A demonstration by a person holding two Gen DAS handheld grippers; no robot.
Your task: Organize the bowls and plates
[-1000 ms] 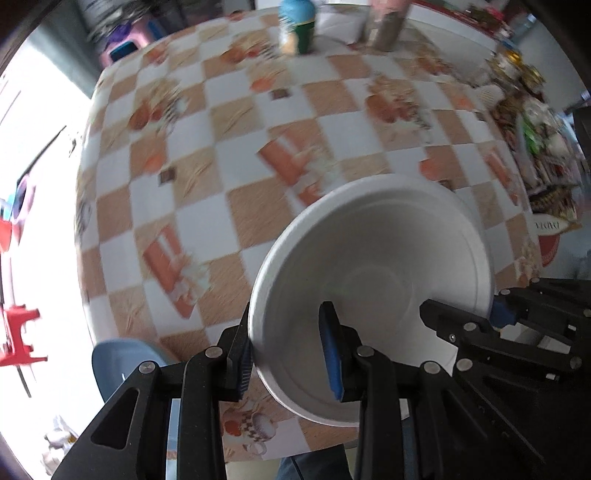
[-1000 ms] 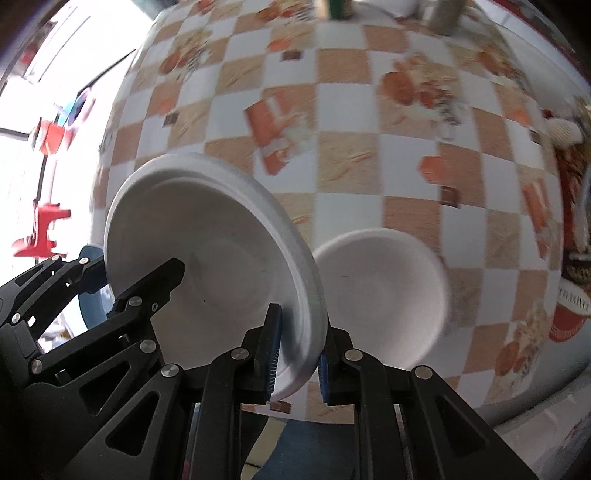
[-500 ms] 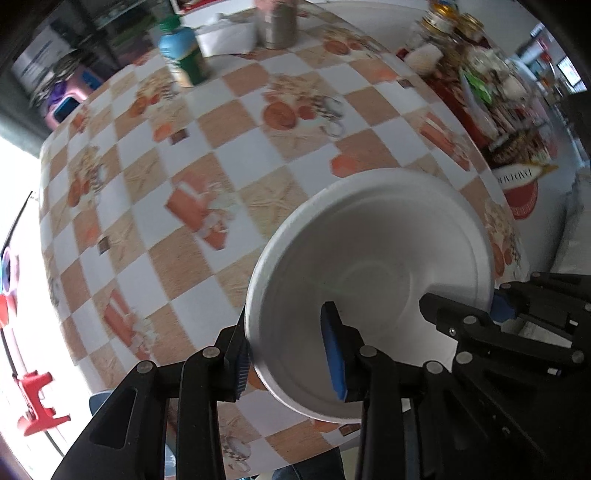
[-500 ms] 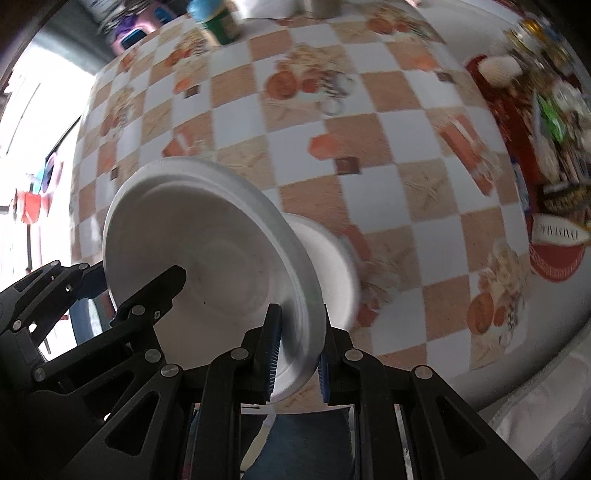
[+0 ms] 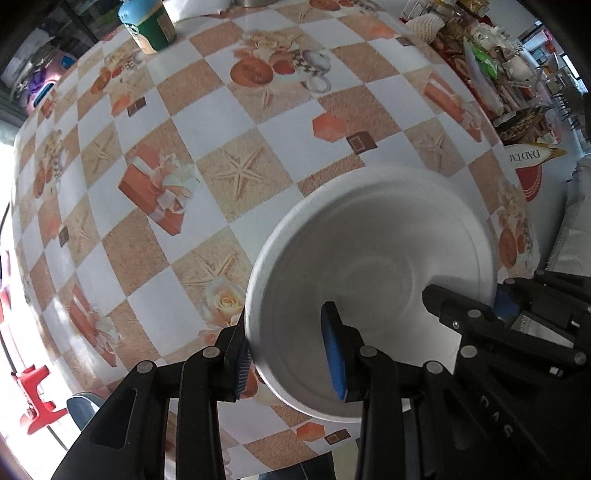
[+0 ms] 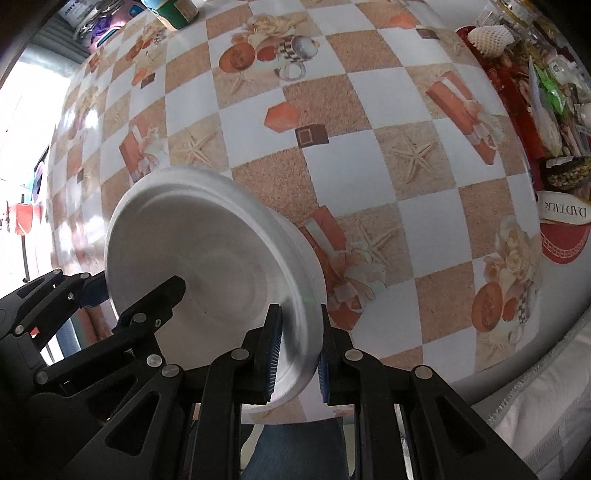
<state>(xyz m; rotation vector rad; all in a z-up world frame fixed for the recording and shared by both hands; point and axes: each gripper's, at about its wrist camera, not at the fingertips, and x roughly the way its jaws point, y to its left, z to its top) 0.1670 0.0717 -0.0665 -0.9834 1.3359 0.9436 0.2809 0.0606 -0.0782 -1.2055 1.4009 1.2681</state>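
the white foam plate [image 5: 369, 266] was held between the two tongs, pinched at opposite edges of its rim and tilted above the near edge of the checkered tablecloth [image 5: 258, 122]; the left gripper [image 5: 288, 354] had its jaws narrowed on the plate's rim, one blue pad [image 5: 334, 350] inside the dish and the other outside; the right gripper [image 6: 297, 354] was likewise closed on the opposite rim, its pads either side of the edge; in the right wrist view the plate [image 6: 207, 258] lay ahead and left of the right tongs, and in the left wrist view ahead and right of the left tongs, so neither hand was nearer; a second white dish seemed to sit just behind the plate's far edge in the right wrist view, mostly hidden, so whether it touched could not be told; the plate's rim was blurred; a green jar [image 5: 151, 26] stood far ahead, well apart, and packaged goods [image 6: 546, 92] lay far right.
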